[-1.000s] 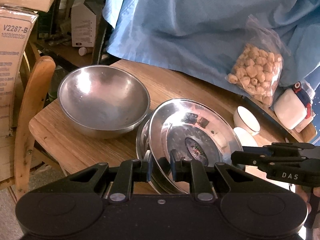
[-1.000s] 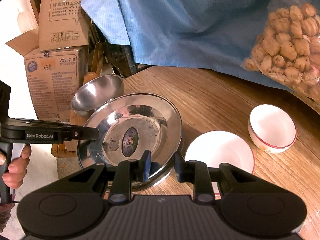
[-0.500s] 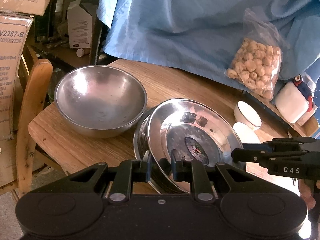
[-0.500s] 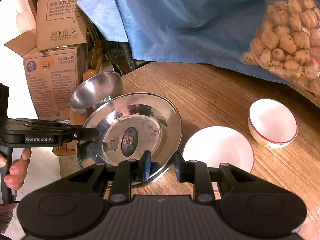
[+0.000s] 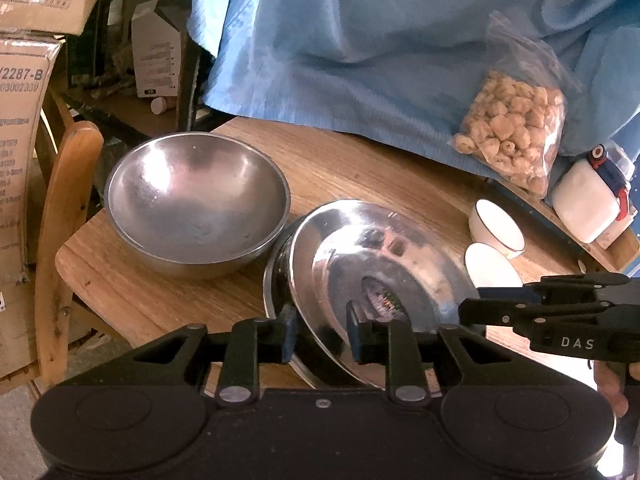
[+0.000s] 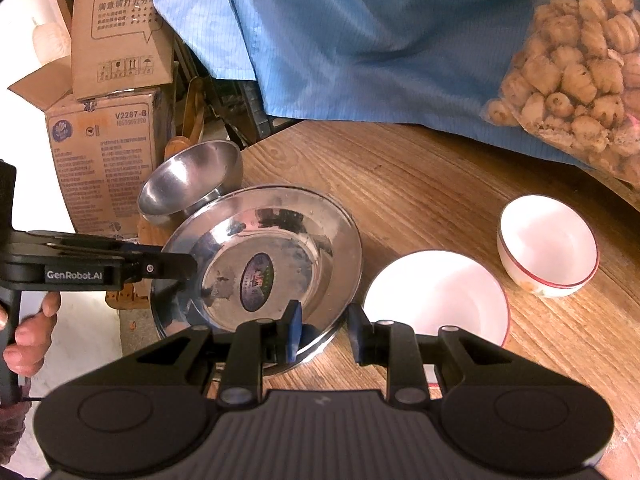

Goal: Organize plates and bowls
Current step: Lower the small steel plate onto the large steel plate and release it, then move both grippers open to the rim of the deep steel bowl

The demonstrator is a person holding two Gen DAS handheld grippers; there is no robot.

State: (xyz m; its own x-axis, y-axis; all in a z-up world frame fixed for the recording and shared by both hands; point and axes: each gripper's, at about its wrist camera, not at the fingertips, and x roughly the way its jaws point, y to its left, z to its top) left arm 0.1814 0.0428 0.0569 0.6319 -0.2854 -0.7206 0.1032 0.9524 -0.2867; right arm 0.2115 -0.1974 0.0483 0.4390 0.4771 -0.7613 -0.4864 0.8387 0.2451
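A shiny steel plate (image 5: 380,264) with a sticker rests on another steel plate (image 5: 274,280) on the wooden table; it also shows in the right wrist view (image 6: 264,256). My left gripper (image 5: 320,336) is open, its fingers either side of the top plate's near rim. My right gripper (image 6: 322,334) is open around the plate's opposite rim. A large steel bowl (image 5: 196,200) stands left of the plates. A white plate (image 6: 436,296) and a small white bowl (image 6: 548,244) with a red rim lie to the right.
A bag of snacks (image 5: 516,140) and a blue cloth (image 5: 360,40) lie at the back of the table (image 6: 420,172). A white container (image 5: 588,204) stands far right. A wooden chair (image 5: 64,220) and cardboard boxes (image 6: 104,152) stand beyond the table's left edge.
Both grippers have opened and let go of the top steel plate, which now lies lower on the plate beneath it.
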